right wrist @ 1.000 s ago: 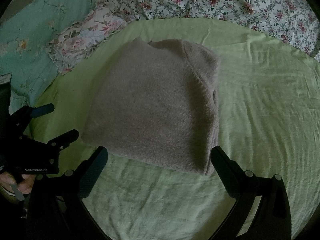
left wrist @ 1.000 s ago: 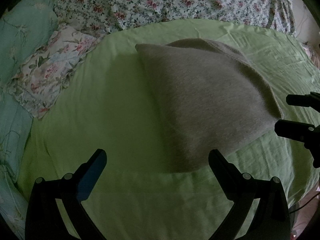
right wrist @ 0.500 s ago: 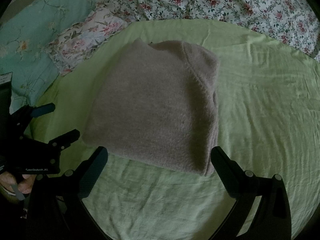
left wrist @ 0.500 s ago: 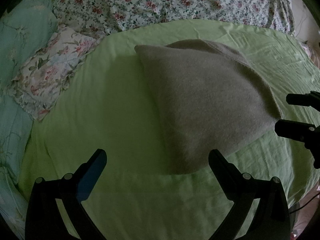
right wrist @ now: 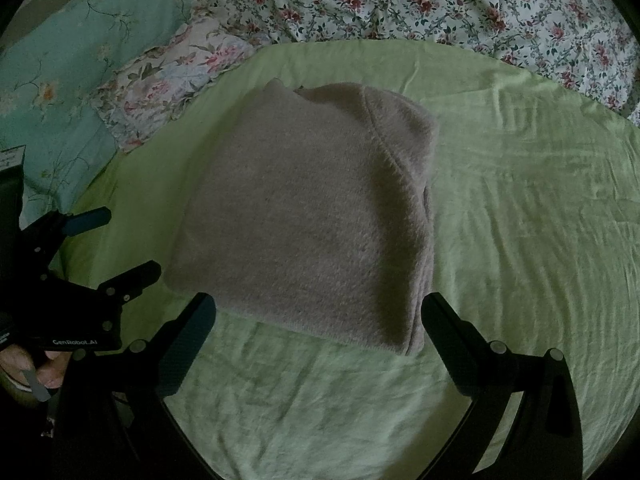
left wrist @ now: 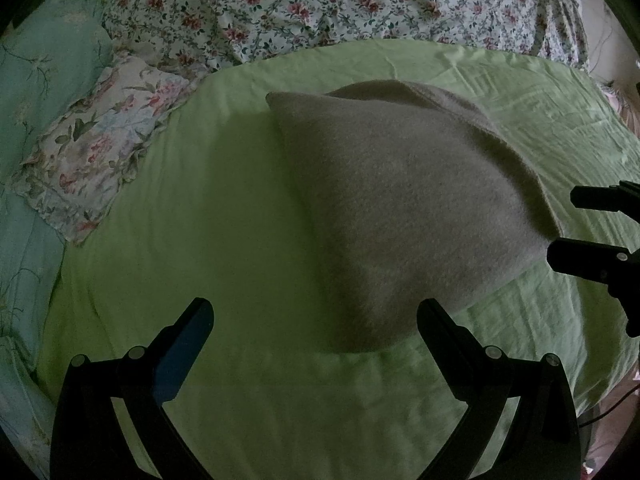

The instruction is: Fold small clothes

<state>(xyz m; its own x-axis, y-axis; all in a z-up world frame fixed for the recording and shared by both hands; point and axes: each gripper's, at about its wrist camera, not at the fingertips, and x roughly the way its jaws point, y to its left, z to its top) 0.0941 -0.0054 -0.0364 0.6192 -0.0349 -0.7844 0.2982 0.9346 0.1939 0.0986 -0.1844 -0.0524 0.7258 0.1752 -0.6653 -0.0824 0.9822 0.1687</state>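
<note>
While folded into a thick grey block, sweater [right wrist: 304, 220] lying flat mid-bed on green sheet [right wrist: 520, 208], one corner toward left gripper [left wrist: 314, 320], near edge just beyond right gripper [right wrist: 320, 308]. Both grippers spread wide, holding nothing, hovering over bare sheet at near side of sweater. Left gripper also visible at left edge of right wrist view, a hand [right wrist: 24, 364] on its handle. Floral pillow [left wrist: 92, 156] and teal pillow [right wrist: 80, 60] at far left; floral quilt [left wrist: 340, 4] beyond sheet.
</note>
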